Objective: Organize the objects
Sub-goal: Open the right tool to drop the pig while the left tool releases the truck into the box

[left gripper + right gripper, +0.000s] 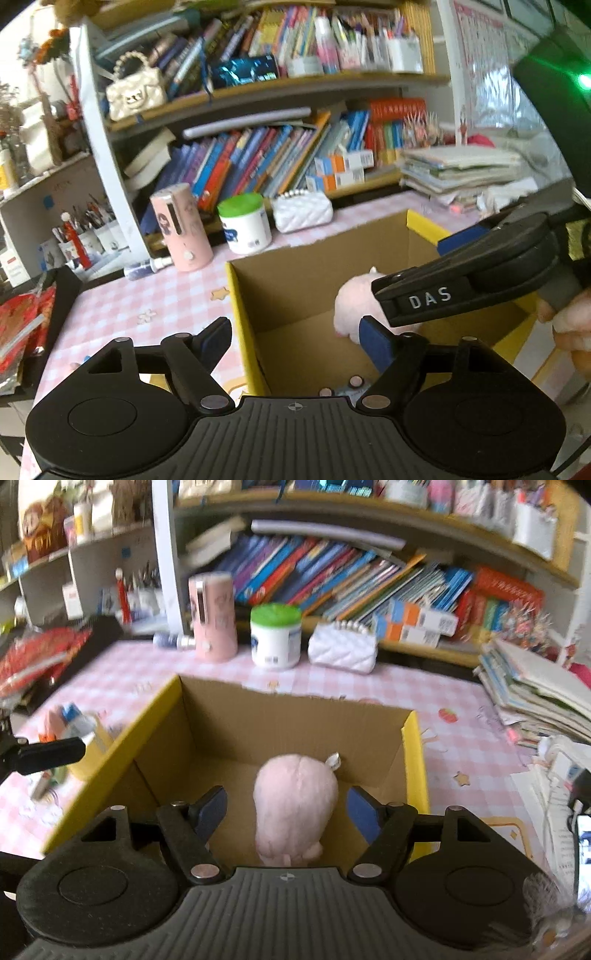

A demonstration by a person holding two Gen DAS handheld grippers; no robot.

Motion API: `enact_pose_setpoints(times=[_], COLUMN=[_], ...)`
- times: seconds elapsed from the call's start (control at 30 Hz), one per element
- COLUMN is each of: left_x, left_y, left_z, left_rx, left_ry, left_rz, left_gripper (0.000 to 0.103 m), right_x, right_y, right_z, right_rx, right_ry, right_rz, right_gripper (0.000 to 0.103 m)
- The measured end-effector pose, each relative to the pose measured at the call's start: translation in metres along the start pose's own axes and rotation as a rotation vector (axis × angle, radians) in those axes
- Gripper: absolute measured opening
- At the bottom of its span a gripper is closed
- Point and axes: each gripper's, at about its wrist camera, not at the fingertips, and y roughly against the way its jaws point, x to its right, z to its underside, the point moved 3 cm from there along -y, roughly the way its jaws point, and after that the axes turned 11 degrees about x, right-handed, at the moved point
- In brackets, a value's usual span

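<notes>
An open cardboard box with yellow flaps [415, 746] stands on the pink checked table [465, 738]; it also shows in the left wrist view [243, 325]. A pink plush toy [295, 797] lies on the box floor, also visible in the left wrist view [351, 306]. My right gripper [286, 814] is open above the box, its fingers either side of the plush without touching it. My left gripper [295, 339] is open and empty, straddling the box's left wall. The right gripper [384, 310] reaches in from the right in the left wrist view.
At the table's back stand a pink cylinder [213, 616], a white jar with a green lid [275, 637] and a white quilted purse [341, 646]. Bookshelves rise behind. A paper stack [539, 698] lies right. Red packets [33, 661] and small items [70, 720] lie left.
</notes>
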Motion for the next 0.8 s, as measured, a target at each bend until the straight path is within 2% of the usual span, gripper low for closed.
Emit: enact_pose_setpoints(times=[0.2,0.33,0.57,0.8], left_x=[-0.014,-0.023,-0.038,-0.056], left_y=[0.034,0.053,0.086,0.111], left_z=[0.006,0.017,0.042,0.073], left_rx=[0.035,0.037,0.004,-0.068], left_ry=[0.043,0.06,0.079,0.105], left_rz=[-0.004,0.01,0.02,-0.014], left_gripper=[0.083,0.083,0.083,0.083], right_x=[-0.013,-0.023,-0.046,-0.077], right_y=[0.046,0.072,0.103,0.121], right_z=[0.005,0.016,0.043,0.081], right_rx=[0.112,0.145,0.137,0.077], right_ry=[-0.069,-0.096,-0.144,-0.149], right_rz=[0.096,0.159,0.241,0.313], right_gripper=[0.075,0.075,0.075,0.076])
